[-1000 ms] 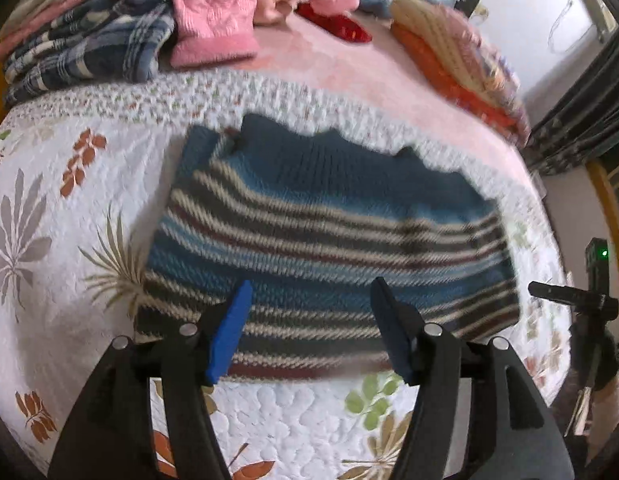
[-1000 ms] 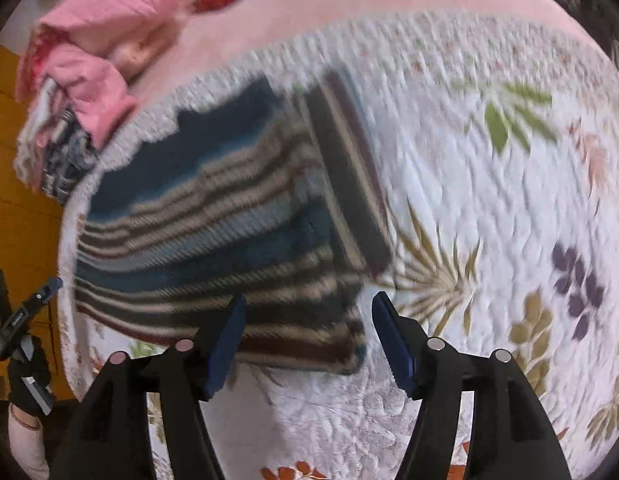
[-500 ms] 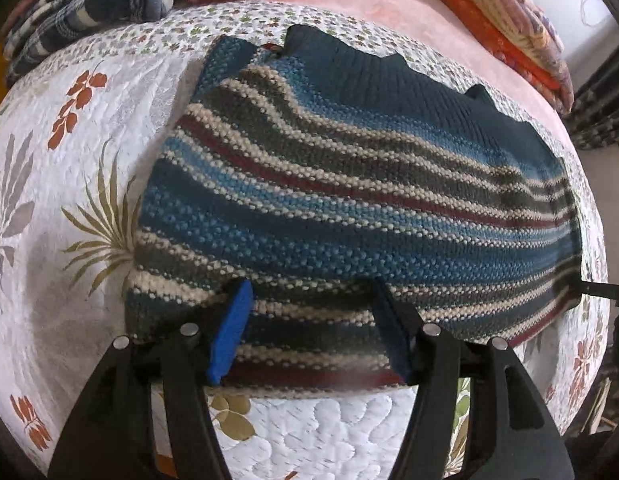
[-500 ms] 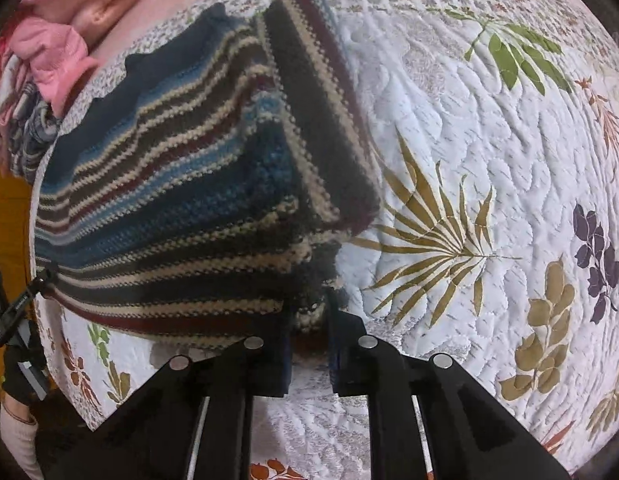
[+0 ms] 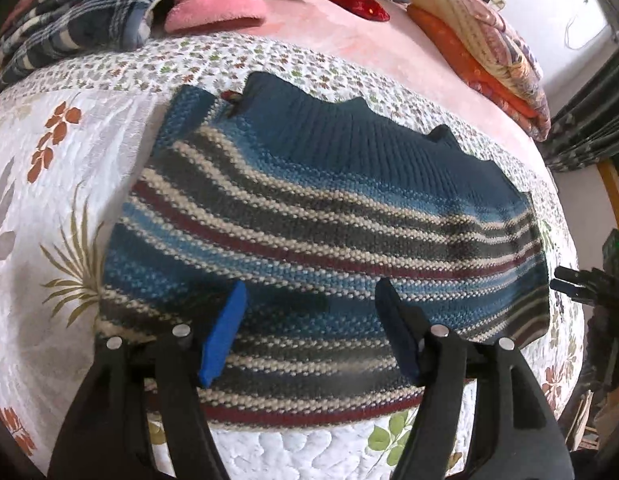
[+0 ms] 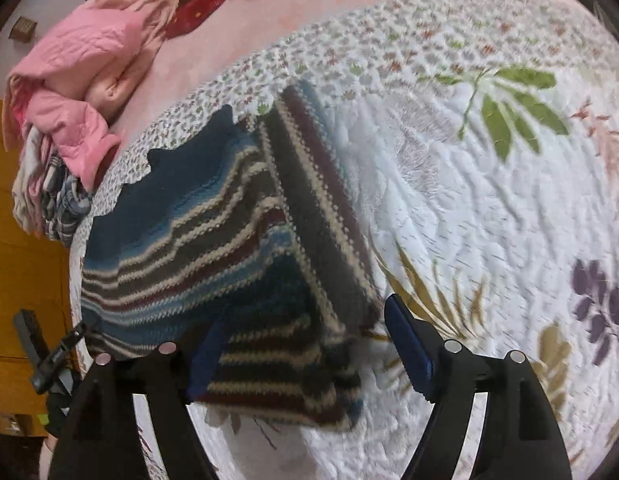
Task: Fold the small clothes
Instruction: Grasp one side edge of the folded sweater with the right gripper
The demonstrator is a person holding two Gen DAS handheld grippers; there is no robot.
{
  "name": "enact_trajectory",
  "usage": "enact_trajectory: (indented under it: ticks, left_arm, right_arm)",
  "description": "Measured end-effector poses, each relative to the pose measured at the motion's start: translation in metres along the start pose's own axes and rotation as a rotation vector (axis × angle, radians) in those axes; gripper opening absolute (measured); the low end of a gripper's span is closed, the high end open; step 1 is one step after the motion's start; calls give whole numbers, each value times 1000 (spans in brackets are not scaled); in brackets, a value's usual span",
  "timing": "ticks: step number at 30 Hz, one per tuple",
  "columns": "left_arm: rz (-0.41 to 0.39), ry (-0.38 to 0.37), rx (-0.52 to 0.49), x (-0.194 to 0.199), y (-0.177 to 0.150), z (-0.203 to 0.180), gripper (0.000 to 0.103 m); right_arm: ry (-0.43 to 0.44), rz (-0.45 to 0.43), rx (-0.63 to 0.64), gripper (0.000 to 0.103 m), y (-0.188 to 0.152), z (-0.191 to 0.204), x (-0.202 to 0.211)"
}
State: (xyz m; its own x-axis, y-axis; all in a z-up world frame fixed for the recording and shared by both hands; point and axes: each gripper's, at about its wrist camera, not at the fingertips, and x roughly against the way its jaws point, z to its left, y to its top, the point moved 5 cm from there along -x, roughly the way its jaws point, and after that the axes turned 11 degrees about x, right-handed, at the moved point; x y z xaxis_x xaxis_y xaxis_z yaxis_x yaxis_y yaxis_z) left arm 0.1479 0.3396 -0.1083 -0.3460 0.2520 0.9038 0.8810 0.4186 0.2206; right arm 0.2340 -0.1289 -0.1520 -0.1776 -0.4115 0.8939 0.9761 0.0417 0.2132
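Observation:
A small knitted sweater (image 5: 309, 224) with blue, grey, cream and maroon stripes lies folded flat on the quilted bedspread (image 5: 41, 208). My left gripper (image 5: 309, 320) hovers open over its near hem, fingers apart and holding nothing. In the right wrist view the same sweater (image 6: 213, 240) shows a sleeve folded across its right side. Over that near right corner my right gripper (image 6: 305, 332) stands open, with nothing between the fingers.
A pile of pink and plaid clothes (image 5: 121, 4) lies at the far left of the bed, and folded blankets (image 5: 481, 44) at the far right. A tripod with a device (image 5: 597, 280) stands beside the bed. A floral quilt (image 6: 489, 180) stretches right of the sweater.
My right gripper was shut on the sweater's near corner half a second ago and has now opened and let it go. The left gripper pulled back slightly and stayed open.

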Motion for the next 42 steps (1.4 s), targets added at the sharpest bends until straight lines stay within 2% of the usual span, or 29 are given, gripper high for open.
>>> enact_trajectory:
  ticks: [8, 9, 10, 12, 13, 29, 31, 37, 42]
  left_arm:
    - [5, 8, -7, -7, -2, 6, 67]
    - [5, 8, -6, -8, -2, 6, 68]
    - [6, 7, -5, -8, -2, 6, 68]
    - [7, 6, -6, -9, -2, 6, 68]
    - [8, 5, -5, -9, -2, 6, 69]
    - [12, 0, -4, -9, -2, 9, 69]
    - [12, -5, 4, -9, -2, 9, 69]
    - [-3, -48, 37, 3, 6, 7, 69]
    - [-17, -78, 54, 14, 12, 9, 69]
  right_arm:
    - [-15, 61, 42, 78, -7, -4, -35]
    - [-20, 56, 56, 70, -8, -2, -35]
    - [-17, 48, 62, 58, -8, 1, -35]
    - [39, 34, 45, 42, -7, 3, -33]
    - [46, 30, 44, 40, -5, 4, -31]
    - [30, 25, 41, 39, -6, 3, -28]
    - [36, 9, 36, 36, -4, 7, -23]
    - [133, -73, 87, 34, 12, 55, 11]
    - [166, -88, 212, 33, 18, 115, 28]
